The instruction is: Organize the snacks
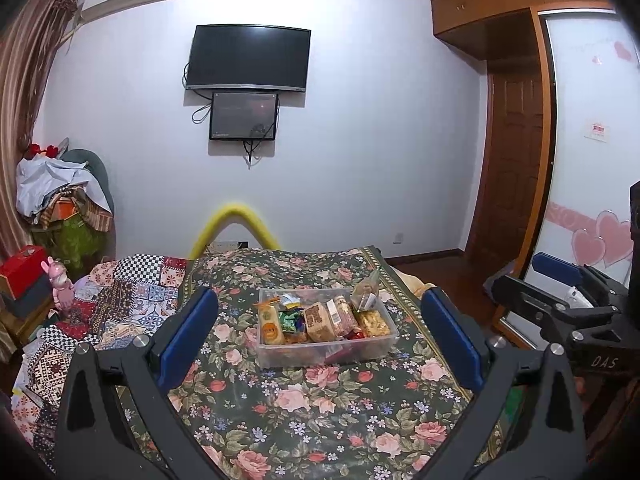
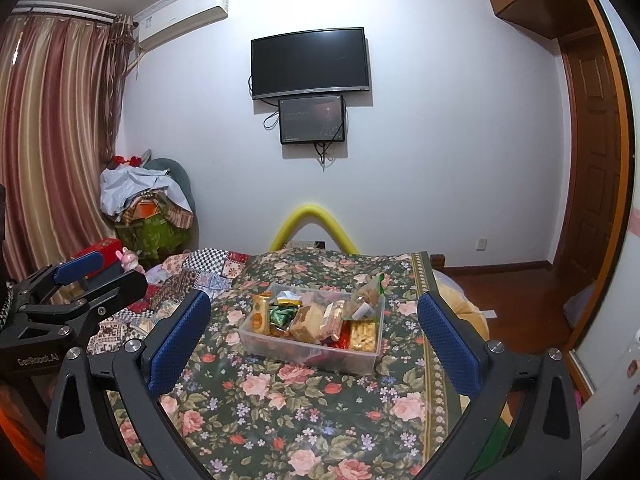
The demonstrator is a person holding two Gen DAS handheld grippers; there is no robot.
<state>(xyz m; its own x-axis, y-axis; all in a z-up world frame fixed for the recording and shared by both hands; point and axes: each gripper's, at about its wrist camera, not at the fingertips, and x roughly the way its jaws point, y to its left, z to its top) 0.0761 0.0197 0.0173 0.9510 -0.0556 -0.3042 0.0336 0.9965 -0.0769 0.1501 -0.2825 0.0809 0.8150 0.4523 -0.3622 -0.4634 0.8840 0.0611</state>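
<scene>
The clear plastic snack box (image 1: 326, 354), packed with wrapped snacks, is set near the far right corner of the flower-patterned cloth-covered table (image 1: 320, 420). The left gripper (image 1: 320, 336) and right gripper (image 2: 314, 334) are held spread wide and empty, short of the box, presumably so either can reach in.

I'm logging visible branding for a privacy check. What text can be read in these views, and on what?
"DAS": black body of the right tongs.
"GenRobot.AI": black body of the left tongs.
Snack wrappers in the clear plastic box: too small.
Red-and-white sticker on the white wardrobe door: blurred.
</scene>
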